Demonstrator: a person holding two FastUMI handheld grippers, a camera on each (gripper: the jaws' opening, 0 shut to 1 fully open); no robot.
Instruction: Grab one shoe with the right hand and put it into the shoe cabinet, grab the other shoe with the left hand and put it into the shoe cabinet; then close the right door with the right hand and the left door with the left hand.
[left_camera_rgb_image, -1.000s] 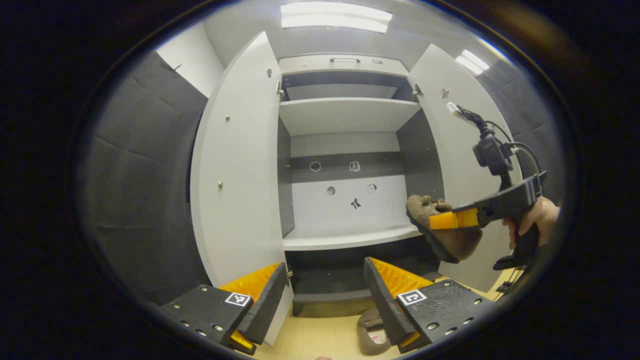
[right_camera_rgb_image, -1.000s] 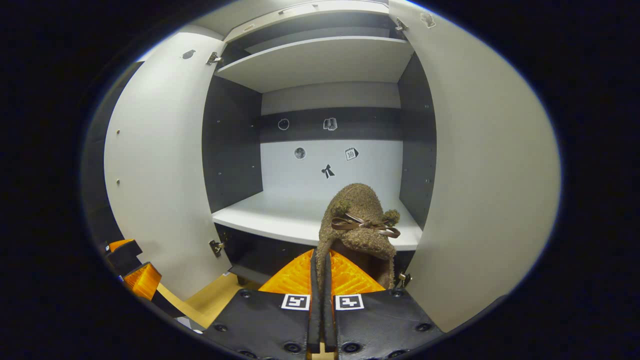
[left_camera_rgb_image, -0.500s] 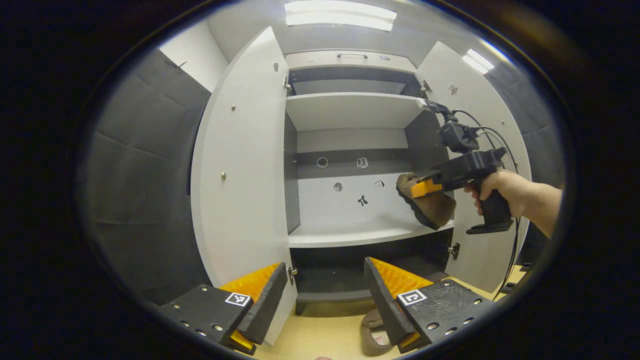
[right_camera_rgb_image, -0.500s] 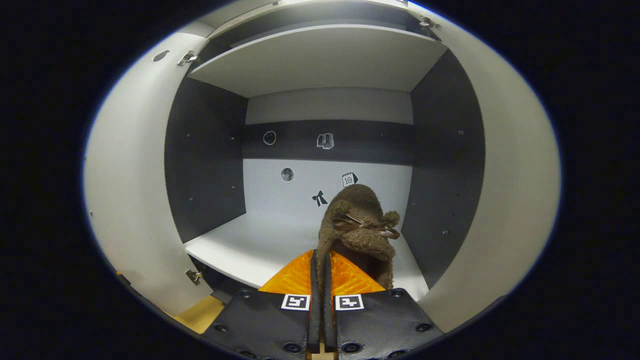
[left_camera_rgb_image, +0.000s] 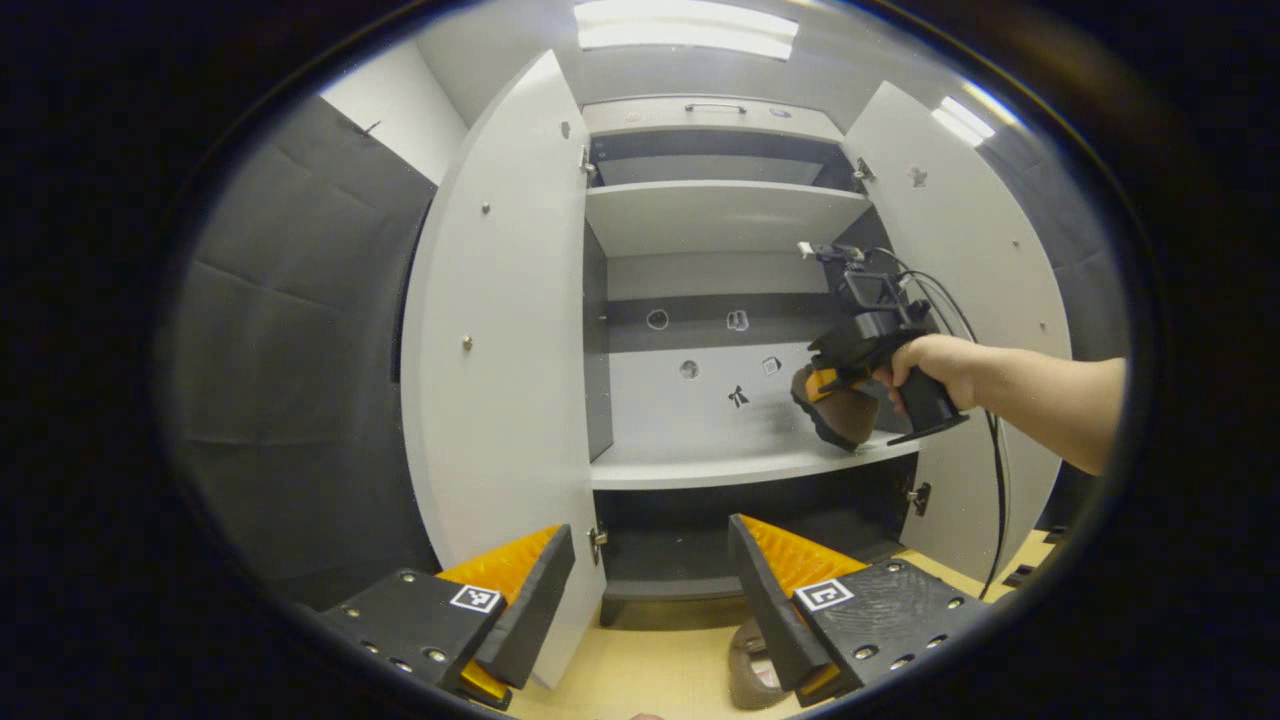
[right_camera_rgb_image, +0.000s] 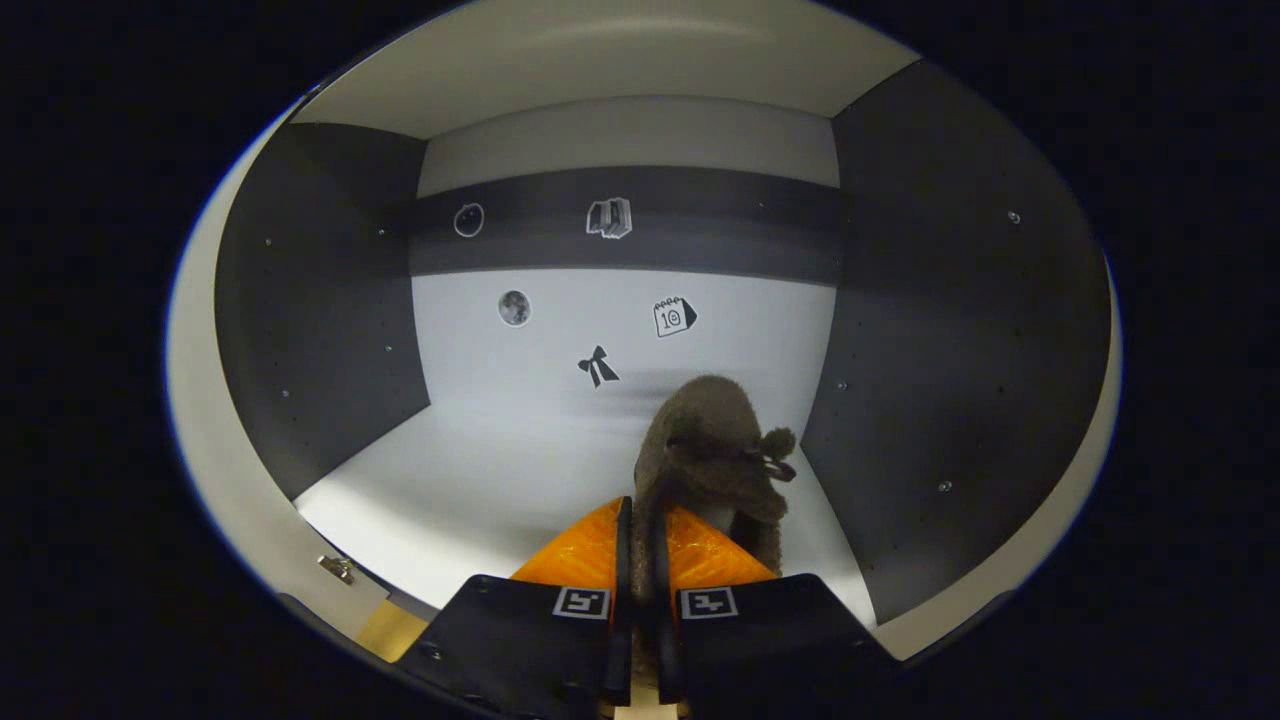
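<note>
White shelf (right_camera_rgb_image: 480, 470) under fuzzy shoe (right_camera_rgb_image: 715, 455) pinched by right hand-held gripper (right_camera_rgb_image: 640, 530); left hand-held gripper (left_camera_rgb_image: 650, 560) spread.

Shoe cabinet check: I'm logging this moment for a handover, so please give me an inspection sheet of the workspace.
Surface: white middle shelf, bare apart from the carried shoe over its right end.
Job's things: brown shoe held inside the cabinet; second shoe on the floor; left door and right door open.
Clutter: nothing seen.
Grippers: right gripper shut on the brown shoe; left gripper open, holding nothing.
Cables: black cable hanging from the right gripper.
Surroundings: dark padded wall, ceiling light.
</note>
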